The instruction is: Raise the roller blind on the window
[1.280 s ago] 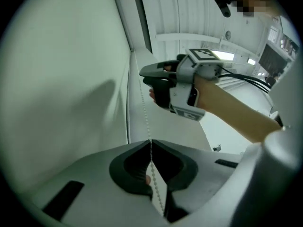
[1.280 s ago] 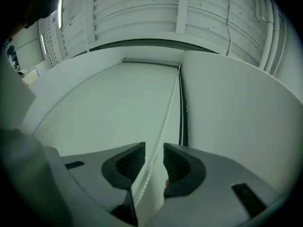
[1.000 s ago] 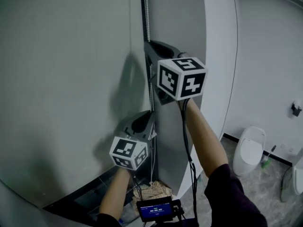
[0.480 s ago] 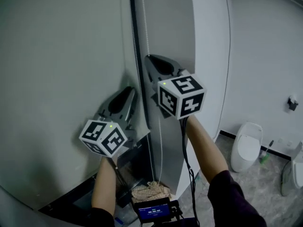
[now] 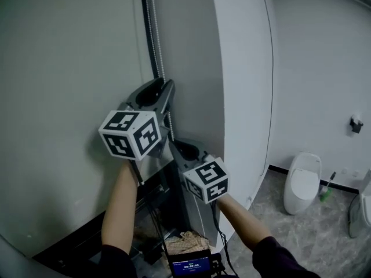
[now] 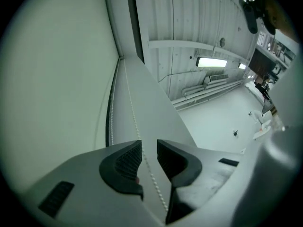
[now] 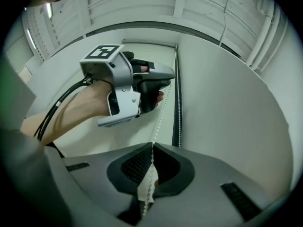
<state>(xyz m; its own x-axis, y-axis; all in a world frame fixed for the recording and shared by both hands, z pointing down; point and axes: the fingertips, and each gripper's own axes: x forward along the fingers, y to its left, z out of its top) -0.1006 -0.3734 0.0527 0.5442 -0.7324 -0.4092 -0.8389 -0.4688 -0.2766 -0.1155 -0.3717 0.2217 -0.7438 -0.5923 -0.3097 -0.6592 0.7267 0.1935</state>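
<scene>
The bead chain (image 5: 153,33) hangs in a narrow strip, hemmed in on one side by the dark side edge of the roller blind (image 5: 64,97) and on the other by a white wall pier (image 5: 243,68). Both claws work inside that strip, close to the wall. Beyond the pier the room opens onto a grey floor (image 5: 290,236), with a toilet (image 5: 302,181) well apart from the hands.

In the head view, the left claw (image 5: 165,88) is the upper one and the right claw (image 5: 178,145) sits below it. Both are on the chain line, but their pads are hidden by the claw bodies there.

The left gripper view shows the left claw (image 6: 149,157) with a slim gap between its pads. The chain (image 6: 134,119) runs through the gap nearer the left pad and is not pinched.

The right gripper view shows the right claw (image 7: 152,148) closed on the chain (image 7: 162,110), which rises taut from it to the left claw (image 7: 165,79).

The blind (image 6: 52,79) is plain pale grey-green fabric that fills the left of the head view. A dark band shows under its lower edge.
</scene>
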